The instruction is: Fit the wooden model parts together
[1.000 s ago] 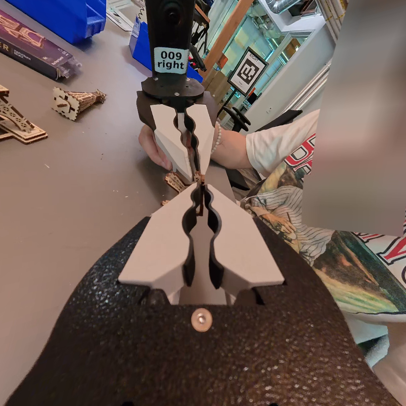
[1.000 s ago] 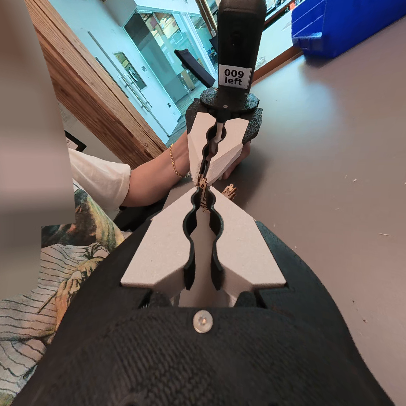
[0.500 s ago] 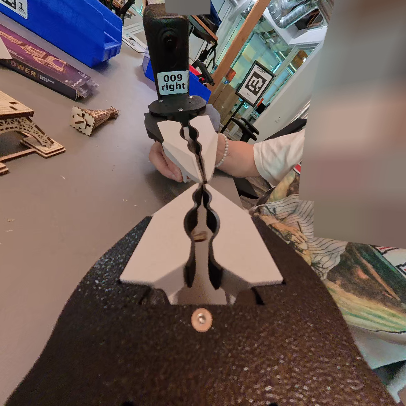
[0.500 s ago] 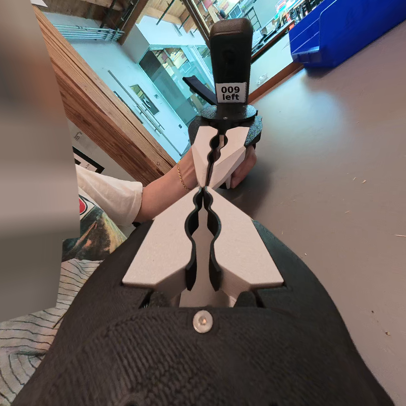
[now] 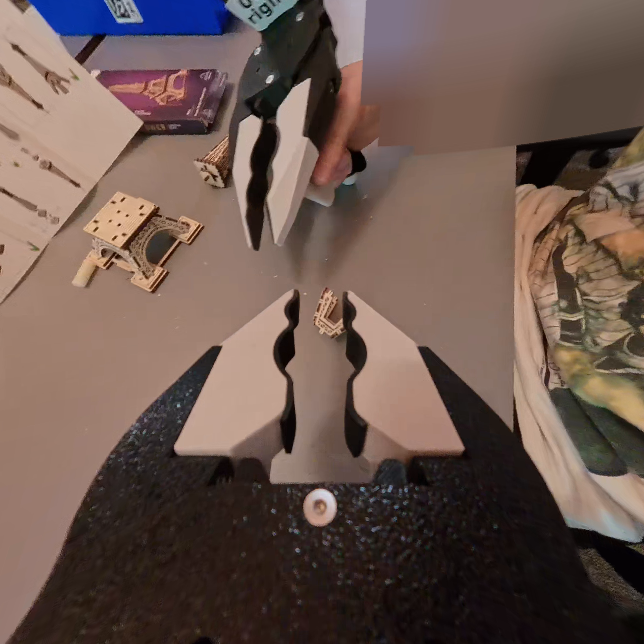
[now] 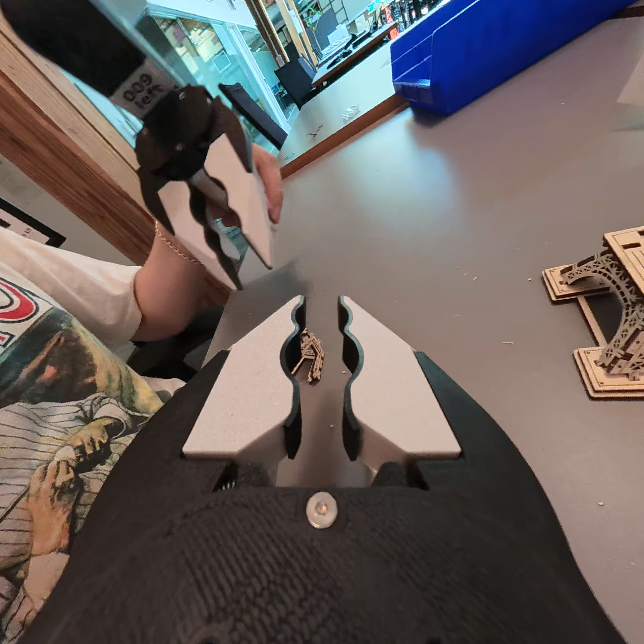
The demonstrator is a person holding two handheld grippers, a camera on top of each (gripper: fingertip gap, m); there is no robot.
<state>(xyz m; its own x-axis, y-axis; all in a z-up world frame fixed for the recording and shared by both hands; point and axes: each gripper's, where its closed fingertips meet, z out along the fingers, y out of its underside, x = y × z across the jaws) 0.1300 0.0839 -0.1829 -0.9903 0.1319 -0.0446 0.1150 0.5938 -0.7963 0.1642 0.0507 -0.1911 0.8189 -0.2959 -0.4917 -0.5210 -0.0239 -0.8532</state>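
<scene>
A small laser-cut wooden part (image 5: 327, 317) lies on the grey table (image 5: 435, 244) near its front edge. My left gripper (image 5: 320, 294) is open and empty, with the part between its fingers, close to the right finger. My right gripper (image 6: 321, 298) is open and empty above the same part (image 6: 310, 355). Each gripper also shows in the other's view: the right gripper (image 5: 266, 244) with its jaws only narrowly apart, the left gripper (image 6: 255, 277) blurred. A wooden tower base (image 5: 139, 237) stands to the left; it also shows in the right wrist view (image 6: 606, 313).
A tapered wooden tower section (image 5: 214, 167) lies behind the right gripper. A purple box (image 5: 167, 101), a blue bin (image 5: 139, 17) and a printed instruction sheet (image 5: 45, 139) sit at the back left. The person's patterned shirt (image 5: 575, 313) is beyond the table's right edge. Tip to tip, the grippers are about 5 centimetres apart.
Both grippers were shut tip to tip on the small part above the table edge. Now both are open and apart, tilted down toward the table, and the part lies on the table.
</scene>
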